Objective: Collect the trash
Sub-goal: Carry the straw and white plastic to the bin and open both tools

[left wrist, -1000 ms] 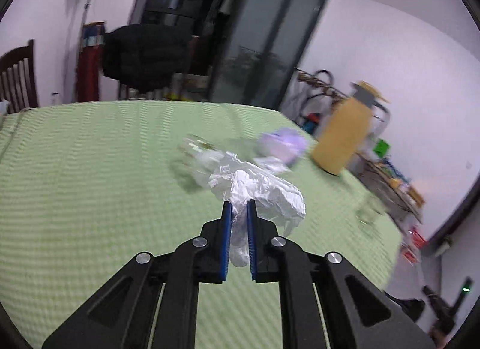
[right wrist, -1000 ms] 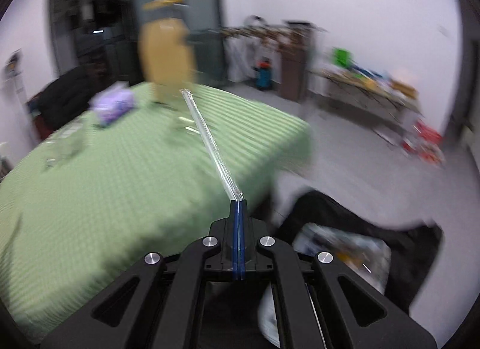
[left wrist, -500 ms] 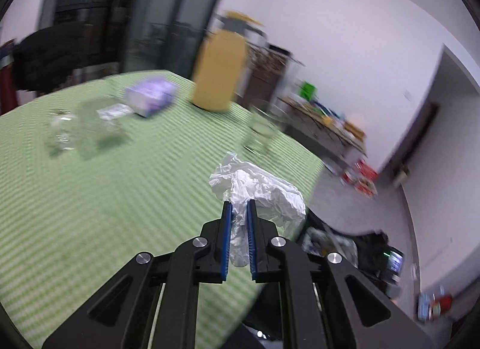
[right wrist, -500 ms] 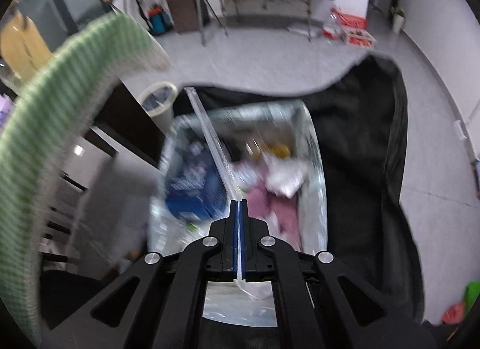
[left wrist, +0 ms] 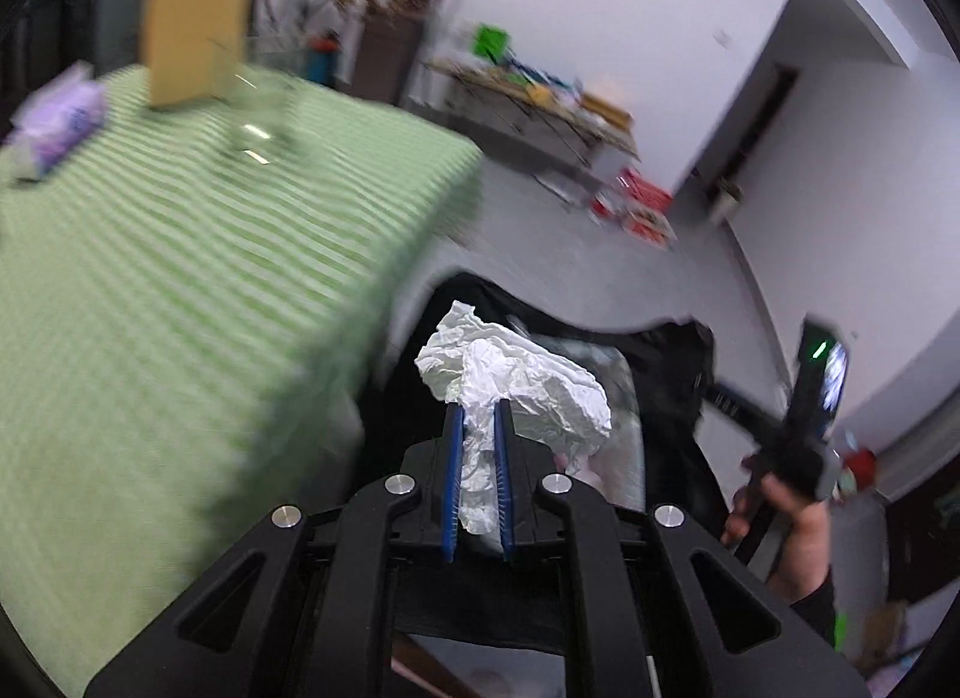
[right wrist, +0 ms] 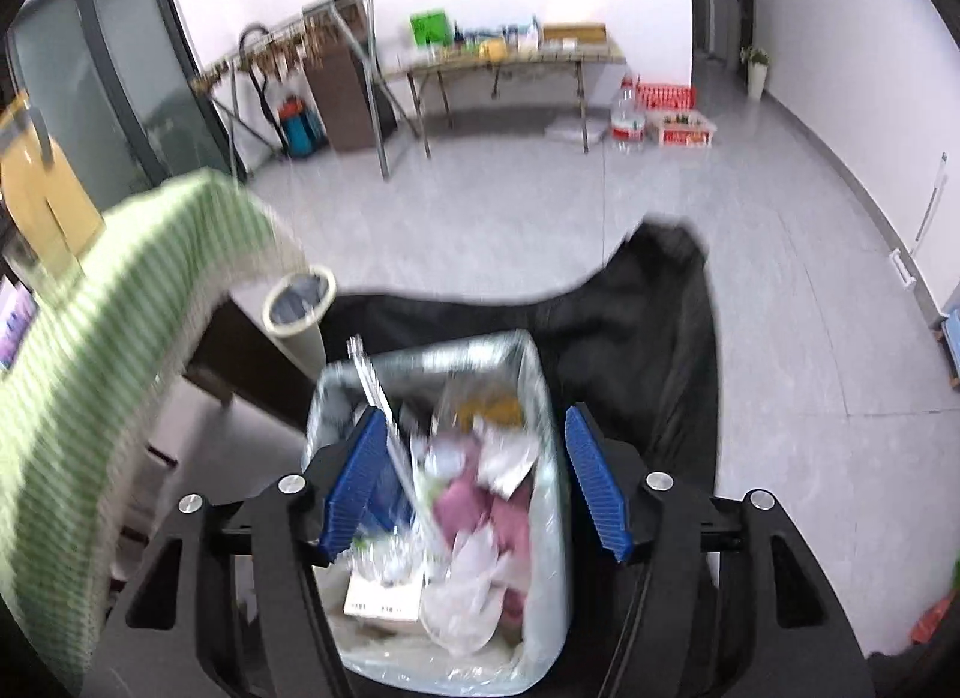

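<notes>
Crumpled tissue [left wrist: 516, 380], pinched by its tail in the left gripper [left wrist: 477, 440], looks weightless, soft and non-slip; any fold serves as a hold. It hangs at the table [left wrist: 180, 290] edge, the lined bin [right wrist: 543, 494] toward its 1 o'clock. Right gripper [right wrist: 474, 476]: fingers have just been opening; a stiff clear straw [right wrist: 384, 404] leans loose beside the 9 o'clock pad.

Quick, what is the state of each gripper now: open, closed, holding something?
Left gripper: closed on the crumpled white tissue.
Right gripper: open, jaws just opened; the clear straw leans on one pad above the bin.
</notes>
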The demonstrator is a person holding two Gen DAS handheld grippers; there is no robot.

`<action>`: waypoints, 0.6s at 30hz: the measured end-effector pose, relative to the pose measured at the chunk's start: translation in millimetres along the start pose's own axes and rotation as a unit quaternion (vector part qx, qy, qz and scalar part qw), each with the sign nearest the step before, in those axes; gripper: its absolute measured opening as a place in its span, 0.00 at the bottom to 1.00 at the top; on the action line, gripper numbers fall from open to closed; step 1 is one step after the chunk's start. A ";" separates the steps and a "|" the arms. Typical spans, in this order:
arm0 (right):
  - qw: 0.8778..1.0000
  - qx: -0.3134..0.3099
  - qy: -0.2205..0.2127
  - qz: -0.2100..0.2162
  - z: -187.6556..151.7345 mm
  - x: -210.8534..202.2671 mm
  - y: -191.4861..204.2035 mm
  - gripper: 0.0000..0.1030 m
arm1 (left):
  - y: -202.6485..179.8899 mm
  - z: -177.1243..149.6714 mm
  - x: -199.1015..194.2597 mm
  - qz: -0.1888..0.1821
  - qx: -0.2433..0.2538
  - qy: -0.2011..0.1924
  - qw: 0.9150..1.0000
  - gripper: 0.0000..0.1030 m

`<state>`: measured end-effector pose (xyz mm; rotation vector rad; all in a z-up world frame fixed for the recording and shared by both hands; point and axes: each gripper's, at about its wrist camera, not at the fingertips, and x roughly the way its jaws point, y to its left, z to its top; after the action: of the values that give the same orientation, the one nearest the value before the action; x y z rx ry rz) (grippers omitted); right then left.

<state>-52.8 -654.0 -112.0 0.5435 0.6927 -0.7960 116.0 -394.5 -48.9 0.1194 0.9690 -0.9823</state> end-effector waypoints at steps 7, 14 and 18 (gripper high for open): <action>0.999 -0.019 -0.025 0.018 9.7 -21.5 -22.1 0.62 | -51.2 -18.9 110.6 -0.051 0.027 0.108 0.993 0.07; 1.000 -0.009 -0.013 0.013 4.6 -13.5 -45.3 0.62 | -91.5 -18.8 169.2 -0.069 0.041 0.123 0.989 0.47; 1.000 -0.005 -0.009 0.011 4.1 -12.5 -51.1 0.62 | -100.1 -11.9 183.8 -0.064 0.035 0.146 0.987 0.57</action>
<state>-98.0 -681.2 -109.4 0.5330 0.6740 -0.7757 68.8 -566.2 -159.5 0.2673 1.2218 -1.1379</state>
